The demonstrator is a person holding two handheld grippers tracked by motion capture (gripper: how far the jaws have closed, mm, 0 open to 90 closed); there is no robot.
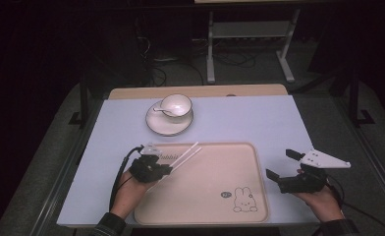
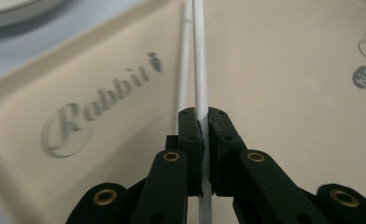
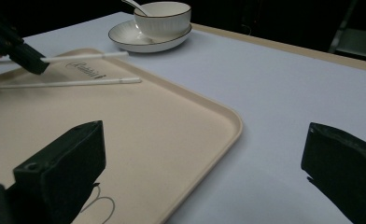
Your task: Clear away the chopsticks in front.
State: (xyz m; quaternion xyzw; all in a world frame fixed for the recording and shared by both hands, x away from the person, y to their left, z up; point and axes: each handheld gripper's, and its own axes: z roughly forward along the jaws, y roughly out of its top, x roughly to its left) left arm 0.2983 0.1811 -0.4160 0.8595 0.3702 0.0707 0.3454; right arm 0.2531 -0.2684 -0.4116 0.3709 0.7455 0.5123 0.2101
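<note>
My left gripper (image 1: 167, 169) is shut on a thin white chopstick (image 2: 200, 70), holding it a little above the beige rabbit tray (image 1: 215, 172). The stick points toward the tray's far edge. A second white chopstick (image 3: 64, 83) lies flat on the tray, just beside and below the held one (image 3: 83, 57). In the left gripper view the jaws (image 2: 204, 116) clamp the stick near one end. My right gripper (image 1: 279, 162) is open with nothing between its jaws, hovering at the tray's right edge over the table (image 3: 265, 93).
A white bowl (image 1: 176, 104) with a spoon (image 3: 137, 5) in it stands on a saucer (image 1: 168, 125) beyond the tray's far edge. The pale blue table top (image 1: 259, 118) stretches to the right. Dark floor, cables and a metal stand lie behind the table.
</note>
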